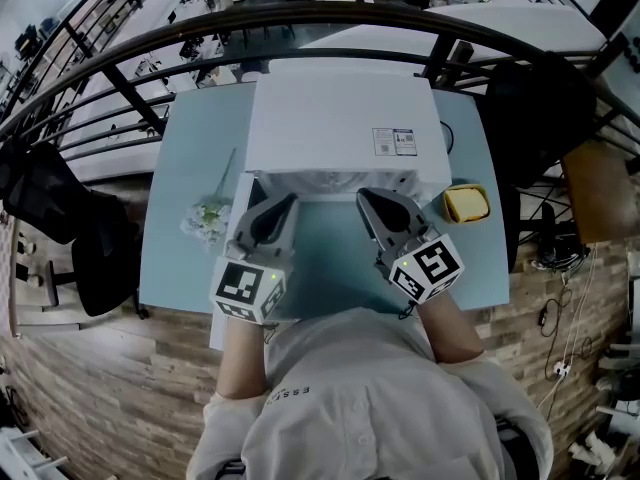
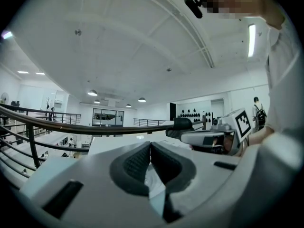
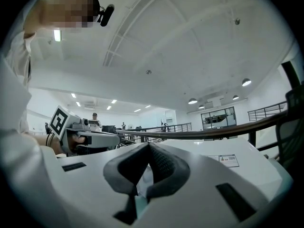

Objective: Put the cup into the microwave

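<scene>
On the left side of the pale blue bench (image 1: 190, 148) lies a small bundle in clear wrap (image 1: 207, 215), well apart from everything else. Next comes the left tool (image 1: 289, 201), held just above the bench and aimed at the front of the white microwave (image 1: 340, 118). Its two dark pads are pressed together with nothing between them. The microwave stands at the back of the bench, in the middle, with a curved black railing (image 1: 300, 23) behind it. The right tool (image 1: 362, 197) is beside the left one, near it but apart, also facing the microwave front. Its pads meet too and pinch nothing. Furthest right, just beside the microwave's front corner, a small yellow container (image 1: 466, 204) sits on the bench, clear of both tools; I cannot tell whether it is the cup
</scene>
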`<state>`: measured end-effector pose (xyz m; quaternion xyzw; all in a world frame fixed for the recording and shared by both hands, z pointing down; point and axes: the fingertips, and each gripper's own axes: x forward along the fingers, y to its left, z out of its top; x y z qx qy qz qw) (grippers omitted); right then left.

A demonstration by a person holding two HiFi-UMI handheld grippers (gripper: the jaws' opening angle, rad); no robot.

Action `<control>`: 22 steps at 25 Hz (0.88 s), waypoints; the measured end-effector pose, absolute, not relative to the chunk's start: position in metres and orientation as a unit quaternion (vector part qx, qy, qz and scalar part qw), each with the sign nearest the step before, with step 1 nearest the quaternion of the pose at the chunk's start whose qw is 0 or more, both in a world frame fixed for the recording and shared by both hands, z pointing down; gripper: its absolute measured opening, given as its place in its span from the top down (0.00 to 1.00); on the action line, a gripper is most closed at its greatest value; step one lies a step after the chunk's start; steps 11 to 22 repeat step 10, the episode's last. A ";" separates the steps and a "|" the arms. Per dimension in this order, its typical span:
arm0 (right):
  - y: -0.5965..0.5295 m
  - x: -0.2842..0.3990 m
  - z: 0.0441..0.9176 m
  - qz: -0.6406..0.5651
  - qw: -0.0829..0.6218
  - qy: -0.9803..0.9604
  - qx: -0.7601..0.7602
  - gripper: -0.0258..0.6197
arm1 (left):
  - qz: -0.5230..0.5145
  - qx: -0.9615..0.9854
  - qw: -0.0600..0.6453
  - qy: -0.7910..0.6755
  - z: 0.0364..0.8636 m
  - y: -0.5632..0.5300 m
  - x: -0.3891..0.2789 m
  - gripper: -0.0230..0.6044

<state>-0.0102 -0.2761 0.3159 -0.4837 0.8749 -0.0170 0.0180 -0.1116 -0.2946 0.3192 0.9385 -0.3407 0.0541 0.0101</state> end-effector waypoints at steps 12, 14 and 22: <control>-0.285 -0.012 0.319 -0.031 0.026 0.877 -0.479 0.94 | 0.061 0.938 0.018 -0.340 0.325 -0.300 -0.108 0.96; -0.285 -0.012 0.319 -0.031 0.026 0.877 -0.479 0.94 | 0.061 0.938 0.018 -0.340 0.325 -0.300 -0.108 0.96; -0.285 -0.012 0.319 -0.031 0.026 0.877 -0.479 0.94 | 0.061 0.938 0.018 -0.340 0.325 -0.300 -0.108 0.96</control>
